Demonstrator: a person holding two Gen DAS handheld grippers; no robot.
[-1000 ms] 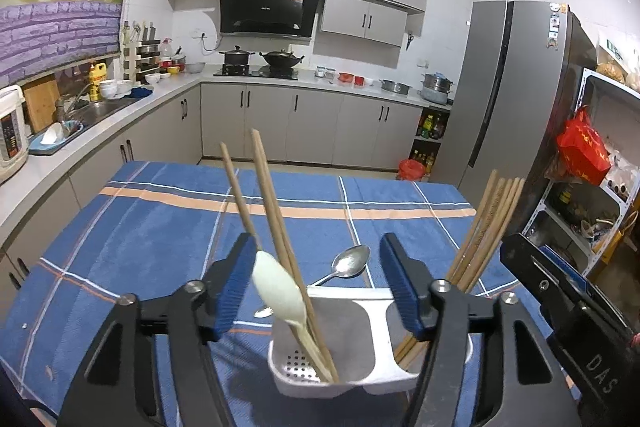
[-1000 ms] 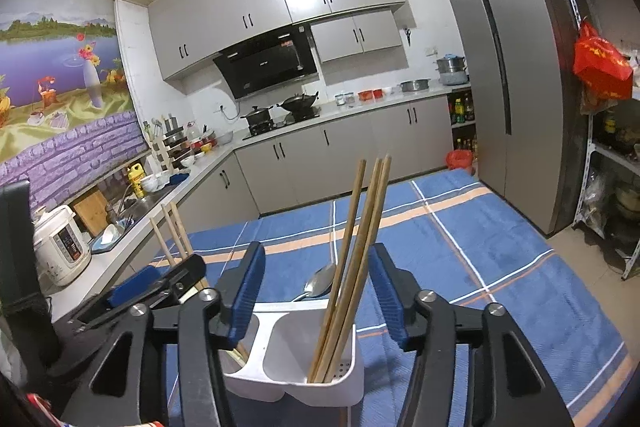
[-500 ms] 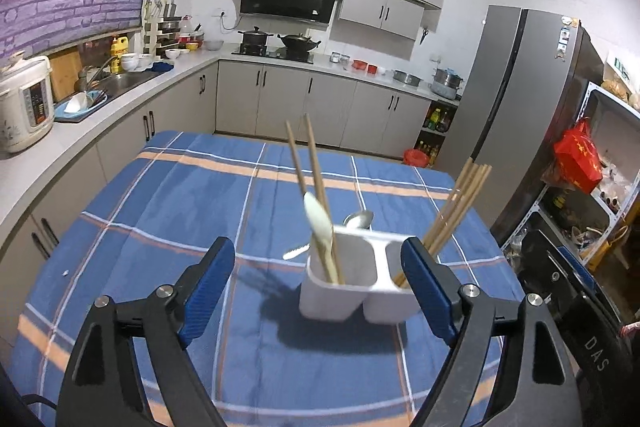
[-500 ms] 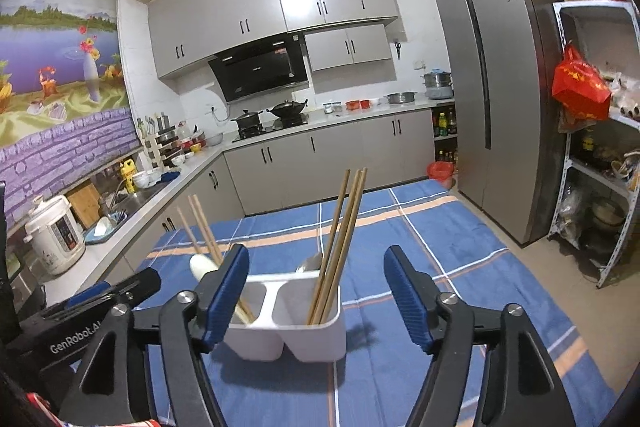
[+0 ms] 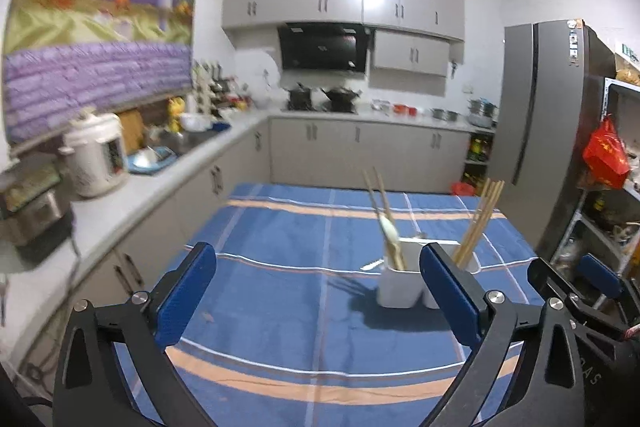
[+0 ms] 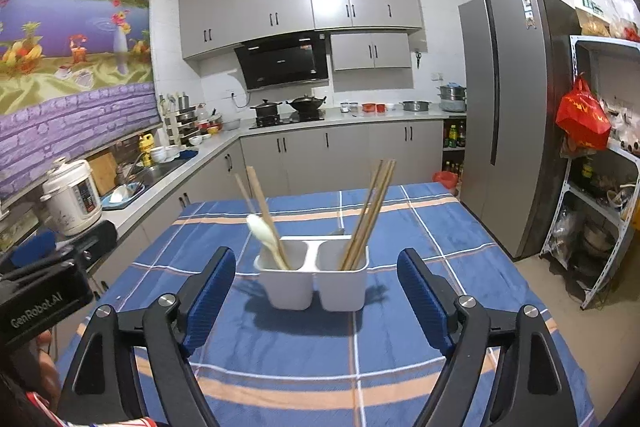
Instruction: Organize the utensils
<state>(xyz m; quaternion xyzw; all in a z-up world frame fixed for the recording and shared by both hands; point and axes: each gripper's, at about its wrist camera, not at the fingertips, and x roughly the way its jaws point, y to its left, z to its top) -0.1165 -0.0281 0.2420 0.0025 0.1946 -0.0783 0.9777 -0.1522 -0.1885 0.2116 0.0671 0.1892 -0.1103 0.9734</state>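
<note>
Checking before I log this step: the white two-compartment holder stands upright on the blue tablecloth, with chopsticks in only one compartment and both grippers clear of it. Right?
Not quite. The right wrist view shows chopsticks in both compartments of the white holder: a pair with a white spoon on the left, a bundle on the right. The rest stands: upright on the blue tablecloth, both grippers clear.

Matt white plastic holder, wooden chopsticks, soft napped blue tablecloth.

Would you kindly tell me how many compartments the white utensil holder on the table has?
2. The left compartment holds chopsticks and a white spoon; the right compartment holds a bundle of chopsticks. A metal spoon behind is mostly hidden.
</note>
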